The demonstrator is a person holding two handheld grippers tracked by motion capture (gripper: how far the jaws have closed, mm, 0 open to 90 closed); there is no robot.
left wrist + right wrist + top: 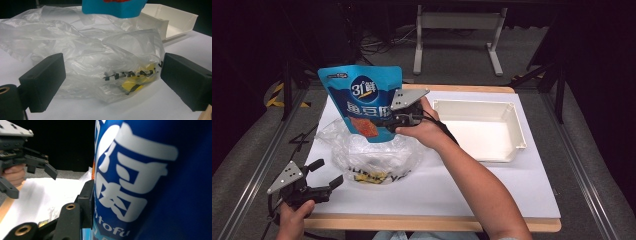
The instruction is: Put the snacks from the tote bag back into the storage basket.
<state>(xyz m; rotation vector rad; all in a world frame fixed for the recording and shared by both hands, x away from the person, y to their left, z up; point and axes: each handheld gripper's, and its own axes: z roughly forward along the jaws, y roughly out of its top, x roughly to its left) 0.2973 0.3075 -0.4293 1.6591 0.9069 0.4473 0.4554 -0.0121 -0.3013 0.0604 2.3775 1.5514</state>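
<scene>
where the high view looks down on the white surface (492, 190), the right gripper (384, 121) is up near the middle, pinching a blue snack pouch (362, 100) that stands upright in the air above a crumpled clear plastic bag (372, 155). the bag lies on the surface at about 7 o'clock from the pouch and carries black lettering with a yellow patch near its front edge. at 3 o'clock from the pouch sits a white tray (517, 125) on the surface, apart from the bag. the left gripper (326, 173) hangs at the 7 o'clock corner of the surface, its 2 jaws spread with nothing between them, just beside the bag's near edge.

from the left gripper view, the 2 black jaws stand wide apart, with the plastic bag (100, 62) lying beyond them on the surface (175, 110). the pouch's blue bottom edge (115, 8) hangs at 12 o'clock above the bag, and the white tray (175, 22) sits at 2 o'clock.

from the right gripper view, 1 jaw presses against the side of the blue pouch (140, 185), whose white characters and the word "tofu" face the camera; the other jaw is hidden behind it. the left gripper (32, 180), jaws spread, shows at 9 o'clock over the surface (45, 197).
</scene>
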